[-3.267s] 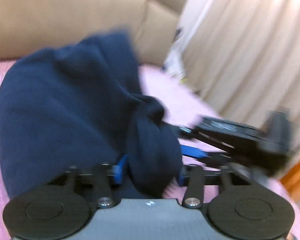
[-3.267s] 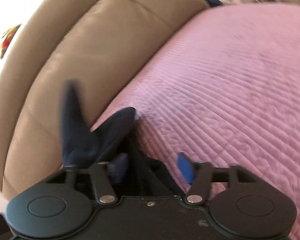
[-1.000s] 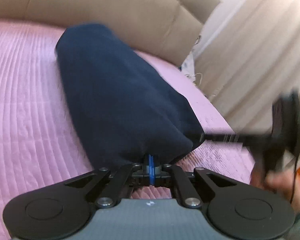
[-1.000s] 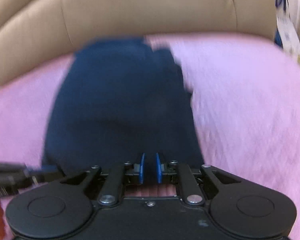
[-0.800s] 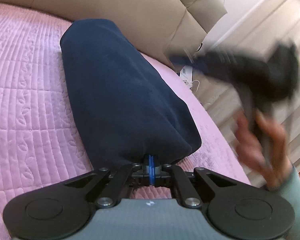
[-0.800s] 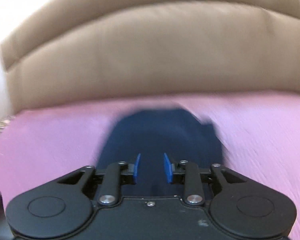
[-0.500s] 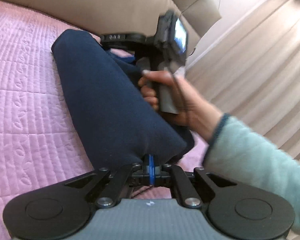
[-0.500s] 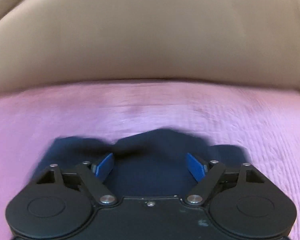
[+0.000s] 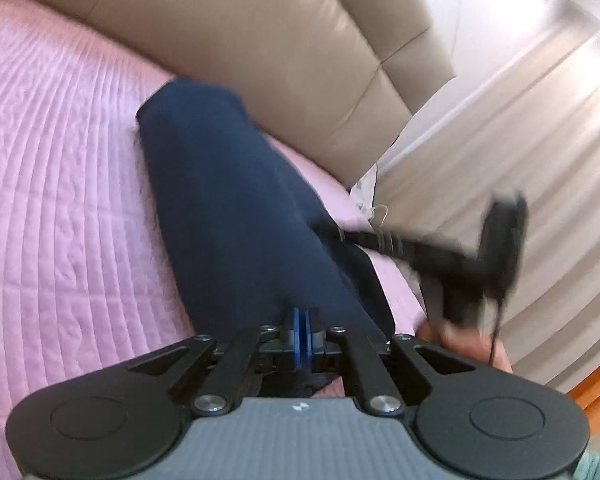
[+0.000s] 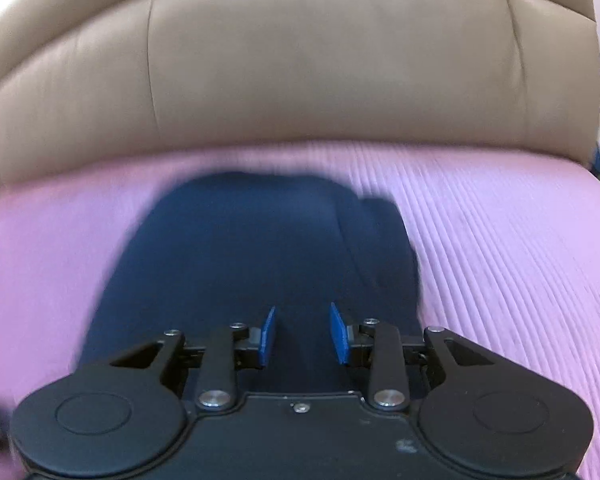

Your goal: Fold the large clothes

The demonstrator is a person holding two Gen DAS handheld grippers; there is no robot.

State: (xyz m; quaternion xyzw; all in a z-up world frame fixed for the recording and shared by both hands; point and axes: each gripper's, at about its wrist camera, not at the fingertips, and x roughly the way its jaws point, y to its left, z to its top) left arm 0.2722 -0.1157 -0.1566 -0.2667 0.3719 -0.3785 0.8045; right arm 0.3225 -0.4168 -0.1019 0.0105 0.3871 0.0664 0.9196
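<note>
Bedding first: a big pink quilt (image 9: 60, 200) covers the bed, and a tan padded headboard (image 10: 300, 80) stands behind it, with pale curtains (image 9: 500, 160) off to the side. On the quilt lies the dark blue garment (image 9: 228, 208), already folded into 1 long, narrow strip that runs from near the headboard down toward the person. So the first folds look done, and the cloth looks mostly smooth. What seems left is to fold this long strip across its length, maybe 1 or 2 more times, to make a small neat pile. The left gripper (image 9: 302, 330) sits at the near end of the strip with its 2 blue pads pressed tight together; they seem to pinch the near edge of the cloth, though the pinch itself is mostly hidden. The right gripper (image 10: 303, 334) hangs just over the same strip, and in the left view it shows as a dark blur beside the cloth. Its jaws are closing, with a gap between the pads, and no cloth is caught in that gap yet. Once it grabs the near edge too, both ends could be lifted and carried toward the headboard.
</note>
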